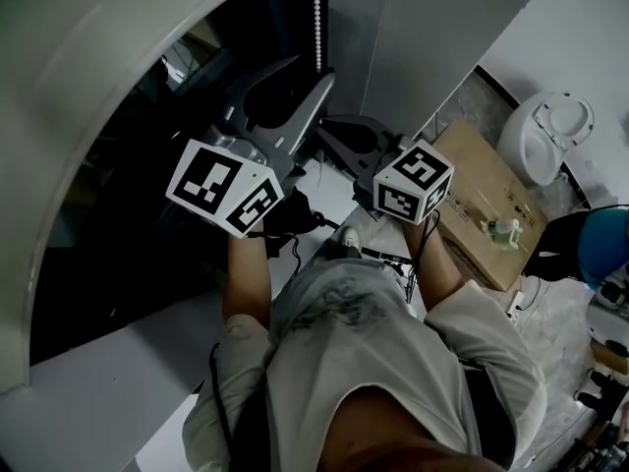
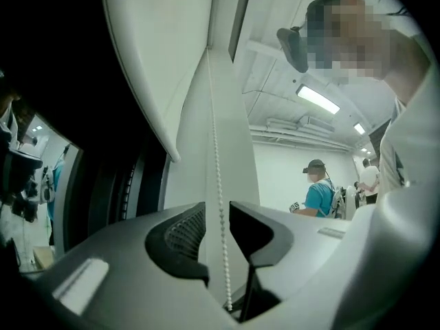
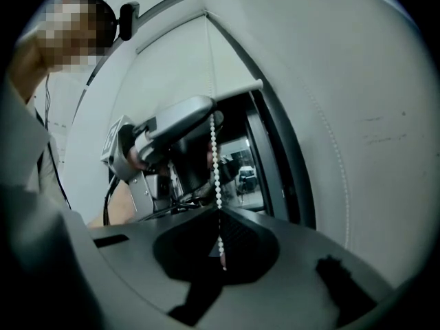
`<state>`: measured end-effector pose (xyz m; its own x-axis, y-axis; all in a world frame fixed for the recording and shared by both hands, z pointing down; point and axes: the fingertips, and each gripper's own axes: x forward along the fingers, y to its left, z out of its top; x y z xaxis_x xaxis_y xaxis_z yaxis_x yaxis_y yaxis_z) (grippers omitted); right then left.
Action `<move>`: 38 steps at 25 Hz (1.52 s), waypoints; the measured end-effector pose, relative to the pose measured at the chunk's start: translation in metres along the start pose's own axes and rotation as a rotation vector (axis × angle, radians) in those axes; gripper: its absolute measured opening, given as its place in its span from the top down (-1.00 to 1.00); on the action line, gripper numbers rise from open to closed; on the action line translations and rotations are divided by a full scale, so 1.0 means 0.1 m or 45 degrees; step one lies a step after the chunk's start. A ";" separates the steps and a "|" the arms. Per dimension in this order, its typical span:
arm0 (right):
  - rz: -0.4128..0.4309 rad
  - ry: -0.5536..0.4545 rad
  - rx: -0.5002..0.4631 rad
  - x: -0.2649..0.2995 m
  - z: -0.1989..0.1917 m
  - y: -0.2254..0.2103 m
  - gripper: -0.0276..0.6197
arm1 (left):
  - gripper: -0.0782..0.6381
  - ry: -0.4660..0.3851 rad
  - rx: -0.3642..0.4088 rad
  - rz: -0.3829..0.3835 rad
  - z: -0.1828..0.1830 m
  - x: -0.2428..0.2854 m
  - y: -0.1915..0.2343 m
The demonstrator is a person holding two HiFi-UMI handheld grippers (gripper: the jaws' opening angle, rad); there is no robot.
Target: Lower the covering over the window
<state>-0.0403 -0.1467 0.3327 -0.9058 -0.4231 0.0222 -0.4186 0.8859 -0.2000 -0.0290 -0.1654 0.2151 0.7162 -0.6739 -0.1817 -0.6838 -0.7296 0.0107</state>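
I have the bead chain in both grippers, one above the other on the same strand, because the covering only comes down by drawing the chain hand over hand. My right gripper sits low, its jaws pressed together on the beads. I judge that this keeps the strand taut and stops the covering creeping while the upper hand has no hold. My left gripper is higher up the chain with its jaws spread. The beads run straight through the gap and neither pad presses them that I can see, so it grips nothing. The covering, a white roller blind, is only part-way down: its bottom rail hangs above my grippers, with dark window glass bare beneath it. To my mind the left gripper must close squarely on the beads before the right lets go — a loose pinch would let the chain slip
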 end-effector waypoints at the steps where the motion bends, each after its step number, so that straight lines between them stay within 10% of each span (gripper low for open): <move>1: 0.001 0.001 -0.001 0.00 -0.01 0.00 0.86 | 0.50 -0.003 0.010 0.006 0.02 0.02 0.00; 6: 0.000 -0.004 0.001 0.02 0.00 0.02 0.86 | 0.74 0.001 0.035 0.032 0.04 0.05 -0.02; 38: -0.099 0.363 0.182 -0.05 -1.56 -0.14 0.86 | 0.76 0.339 -0.147 0.139 -1.54 -0.27 -0.07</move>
<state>-0.0404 -0.1271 0.4879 -0.8618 -0.4001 0.3120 -0.4921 0.8087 -0.3222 -0.0220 -0.1601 0.3717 0.6610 -0.7449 0.0905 -0.7494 -0.6491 0.1304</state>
